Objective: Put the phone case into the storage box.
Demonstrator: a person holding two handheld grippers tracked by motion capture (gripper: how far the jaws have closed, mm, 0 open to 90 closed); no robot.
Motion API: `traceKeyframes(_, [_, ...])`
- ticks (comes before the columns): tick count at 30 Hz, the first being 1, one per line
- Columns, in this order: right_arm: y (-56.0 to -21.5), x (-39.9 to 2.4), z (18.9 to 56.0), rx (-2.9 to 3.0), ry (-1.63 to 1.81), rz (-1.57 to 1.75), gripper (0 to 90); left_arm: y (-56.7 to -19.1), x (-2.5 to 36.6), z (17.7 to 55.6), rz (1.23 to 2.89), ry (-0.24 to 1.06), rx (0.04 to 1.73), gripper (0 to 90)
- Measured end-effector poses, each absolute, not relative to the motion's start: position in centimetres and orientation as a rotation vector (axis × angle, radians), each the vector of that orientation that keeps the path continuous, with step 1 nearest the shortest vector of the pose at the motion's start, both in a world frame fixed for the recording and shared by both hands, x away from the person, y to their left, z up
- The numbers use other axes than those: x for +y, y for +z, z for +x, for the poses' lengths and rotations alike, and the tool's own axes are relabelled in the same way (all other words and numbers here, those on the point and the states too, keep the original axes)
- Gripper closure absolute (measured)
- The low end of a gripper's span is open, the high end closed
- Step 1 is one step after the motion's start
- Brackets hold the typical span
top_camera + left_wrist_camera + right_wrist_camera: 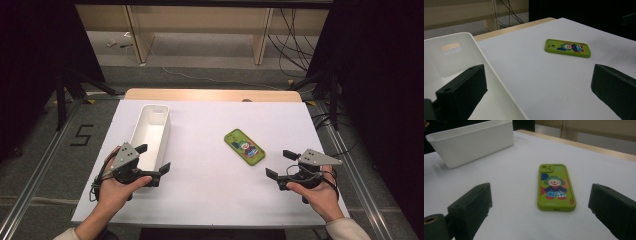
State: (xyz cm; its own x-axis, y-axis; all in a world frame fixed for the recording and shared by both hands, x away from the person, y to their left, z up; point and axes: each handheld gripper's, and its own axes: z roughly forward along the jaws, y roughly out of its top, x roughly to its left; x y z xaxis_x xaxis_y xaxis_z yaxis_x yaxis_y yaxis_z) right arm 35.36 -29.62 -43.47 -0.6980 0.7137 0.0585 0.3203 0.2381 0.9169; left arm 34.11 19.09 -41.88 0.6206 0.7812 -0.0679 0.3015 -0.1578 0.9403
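A green phone case (244,146) with a clown picture lies flat on the white table (210,200), right of centre. It also appears in the left gripper view as the phone case (567,48) and close up as the phone case (555,187). A long white bin (151,135) stands at the left, empty. My left gripper (152,159) is open at the bin's near end, one jaw over the bin (454,57). My right gripper (280,163) is open near the front right, a short way behind the case, nothing between its jaws.
A wooden strip (212,95) runs along the table's far edge. Beyond it are a floor with cables (295,40) and wooden furniture legs (140,35). Dark curtains stand at both sides. The bin's outer wall (474,145) shows at the far left.
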Motion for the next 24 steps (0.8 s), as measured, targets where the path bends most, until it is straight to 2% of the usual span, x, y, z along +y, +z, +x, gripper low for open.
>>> traceKeyframes(24, [-43.58,-29.21,36.13,2.157,1.389,0.963,6.2,-41.79,19.18,34.07,1.718,0.542,0.885,0.0])
